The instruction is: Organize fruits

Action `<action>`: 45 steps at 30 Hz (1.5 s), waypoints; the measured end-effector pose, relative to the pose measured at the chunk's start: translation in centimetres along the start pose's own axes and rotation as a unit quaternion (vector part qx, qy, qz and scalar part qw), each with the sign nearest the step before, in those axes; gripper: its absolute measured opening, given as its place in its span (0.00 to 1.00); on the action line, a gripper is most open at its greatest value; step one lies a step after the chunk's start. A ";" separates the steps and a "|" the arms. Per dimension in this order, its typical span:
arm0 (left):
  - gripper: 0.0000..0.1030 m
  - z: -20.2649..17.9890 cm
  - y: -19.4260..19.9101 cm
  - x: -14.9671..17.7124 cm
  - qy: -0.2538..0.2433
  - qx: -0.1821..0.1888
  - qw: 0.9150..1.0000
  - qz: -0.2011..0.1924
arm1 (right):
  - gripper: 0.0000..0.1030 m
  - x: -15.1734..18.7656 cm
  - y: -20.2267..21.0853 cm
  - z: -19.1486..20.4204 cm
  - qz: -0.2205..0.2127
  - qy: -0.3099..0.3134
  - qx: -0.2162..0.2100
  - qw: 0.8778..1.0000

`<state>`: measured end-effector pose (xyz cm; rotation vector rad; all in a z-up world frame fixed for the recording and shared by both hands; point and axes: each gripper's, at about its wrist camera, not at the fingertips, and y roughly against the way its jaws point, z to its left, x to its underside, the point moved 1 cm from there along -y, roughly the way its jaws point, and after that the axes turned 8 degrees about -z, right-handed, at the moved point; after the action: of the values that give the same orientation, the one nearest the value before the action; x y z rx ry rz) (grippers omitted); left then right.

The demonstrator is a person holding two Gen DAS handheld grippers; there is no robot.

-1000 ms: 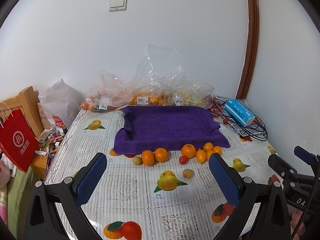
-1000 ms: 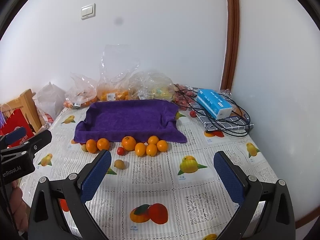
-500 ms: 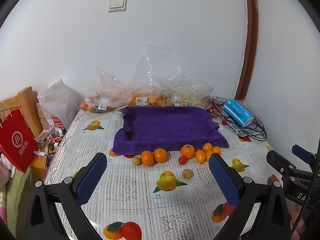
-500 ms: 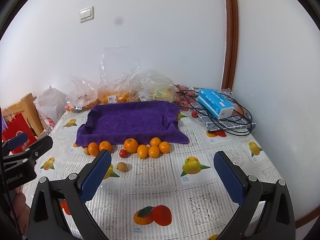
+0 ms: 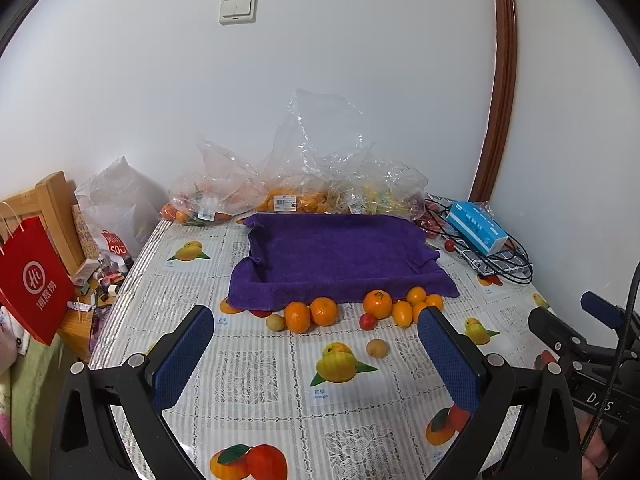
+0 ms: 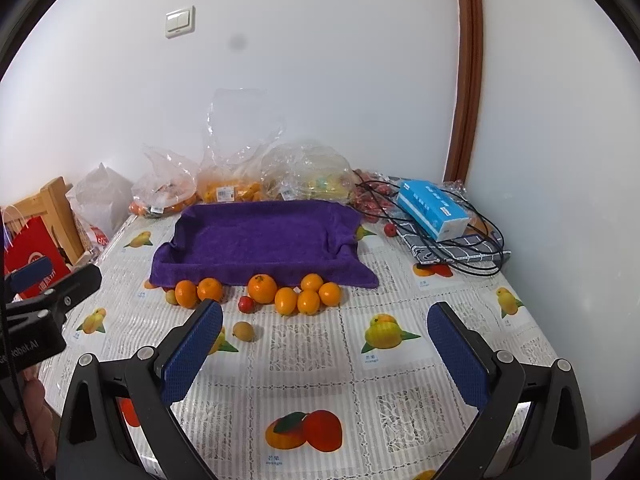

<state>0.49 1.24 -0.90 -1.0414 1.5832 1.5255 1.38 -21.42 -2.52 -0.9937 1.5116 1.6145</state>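
- A table under a white lace-patterned plastic cloth printed with fruit pictures (image 5: 256,372) (image 6: 304,360) fills the lower half of both views and stands in a corner of white walls.
- A purple towel draped over a shallow rectangular tray (image 5: 340,256) (image 6: 260,240) lies on the far middle of the table, its hollow empty.
- Crumpled clear plastic bags holding fruit (image 5: 296,188) (image 6: 236,184) sit against the wall just behind the tray.
- The left gripper (image 5: 316,356), black with blue textured pads, hovers above the near part of the table with its jaws spread wide and nothing between them.
- The right gripper (image 6: 324,356), of the same build, hangs likewise wide apart and empty.
- A light blue tissue box (image 5: 476,228) (image 6: 434,210) rests on a dark checked cloth with looped black cable, right of the tray.
- Loose oranges in a row (image 5: 378,304) (image 6: 262,289) lie on the cloth just in front of the tray's near edge, several touching each other.
- A small red fruit (image 5: 367,321) (image 6: 246,304), perhaps a cherry tomato, sits among them.
- A small tan round fruit (image 5: 377,348) (image 6: 243,331) lies alone, nearer the grippers.
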 end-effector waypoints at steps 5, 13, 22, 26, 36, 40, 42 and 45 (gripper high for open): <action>1.00 0.1 0.0 0.0 -0.001 -0.002 1.000 -0.002 | 0.99 0.0 -0.1 0.3 0.000 0.004 -0.001 1.000; 1.00 0.2 0.0 0.1 0.000 -0.001 1.000 -0.005 | 0.99 0.5 -0.1 0.4 -0.002 -0.001 -0.004 1.000; 1.00 0.2 -0.3 0.3 0.005 0.001 1.000 -0.003 | 0.99 0.5 -0.3 0.4 0.002 0.002 -0.006 1.000; 1.00 0.0 -0.3 0.4 0.000 0.002 1.000 -0.003 | 0.99 0.3 -0.2 0.4 -0.001 0.003 -0.004 1.000; 1.00 -0.1 -0.3 0.5 0.001 0.004 1.000 -0.004 | 0.99 0.7 -0.2 0.1 -0.002 -0.006 -0.009 1.000; 1.00 0.0 -0.6 0.4 0.001 0.009 1.000 0.001 | 0.99 0.9 -0.3 0.2 0.001 -0.004 -0.010 1.000; 1.00 0.0 -0.8 0.5 0.000 0.011 1.000 0.004 | 0.99 0.9 -0.5 0.1 0.002 -0.004 -0.012 1.000; 1.00 0.2 -1.1 0.6 -0.001 0.009 1.000 0.006 | 0.99 1.1 -0.8 0.1 0.008 -0.007 -0.016 1.000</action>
<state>1.21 1.37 -1.98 -1.0225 1.6013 1.5171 1.55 -21.25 -3.84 -0.9889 1.4930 1.6568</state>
